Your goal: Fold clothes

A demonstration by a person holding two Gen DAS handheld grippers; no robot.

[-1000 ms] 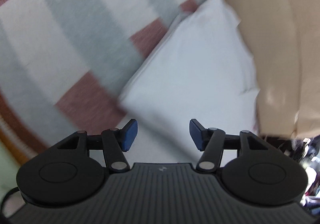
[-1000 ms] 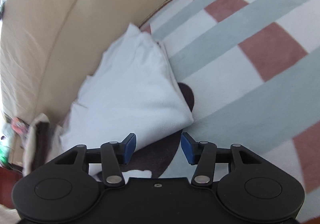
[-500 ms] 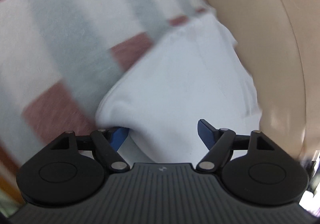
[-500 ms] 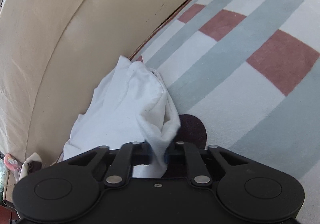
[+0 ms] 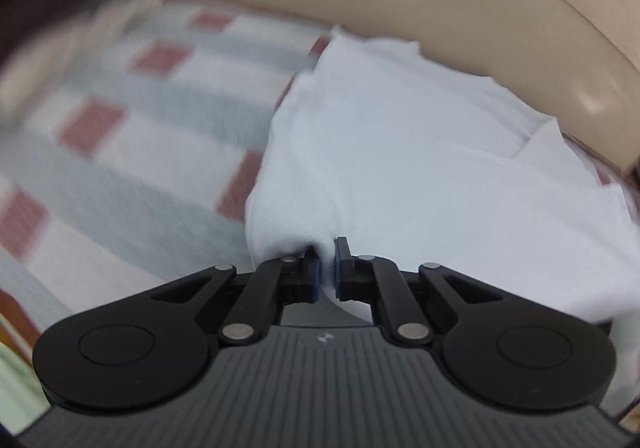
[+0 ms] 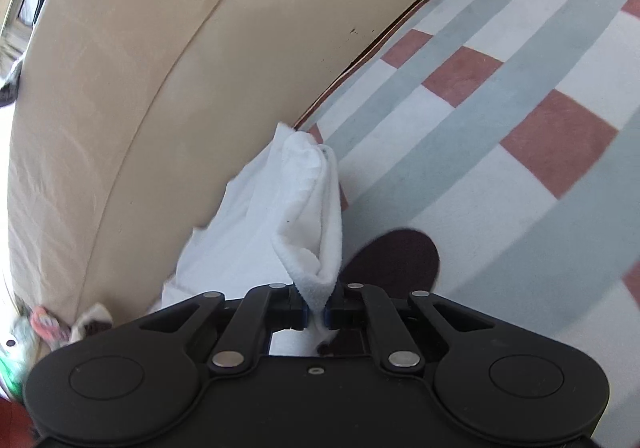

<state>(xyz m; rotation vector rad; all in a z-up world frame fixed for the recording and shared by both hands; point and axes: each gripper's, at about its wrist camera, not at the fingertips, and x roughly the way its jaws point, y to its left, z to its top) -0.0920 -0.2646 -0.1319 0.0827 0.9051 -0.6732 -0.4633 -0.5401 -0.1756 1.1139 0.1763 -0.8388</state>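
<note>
White garment [image 6: 296, 208], pinched in both tools

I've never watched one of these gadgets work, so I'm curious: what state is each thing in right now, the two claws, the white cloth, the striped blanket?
left gripper: jaws closing, white cloth pinched between the pads.
right gripper: shut on a corner of the cloth.
white cloth: bunched and creased, pinched at two spots, not yet folded flat.
striped blanket: spread out flat under the cloth.
beige cushion: upright behind the cloth.

Striped, checked bedcover [image 6: 460, 152] beside cream padded headboard [image 6: 140, 108]
</note>
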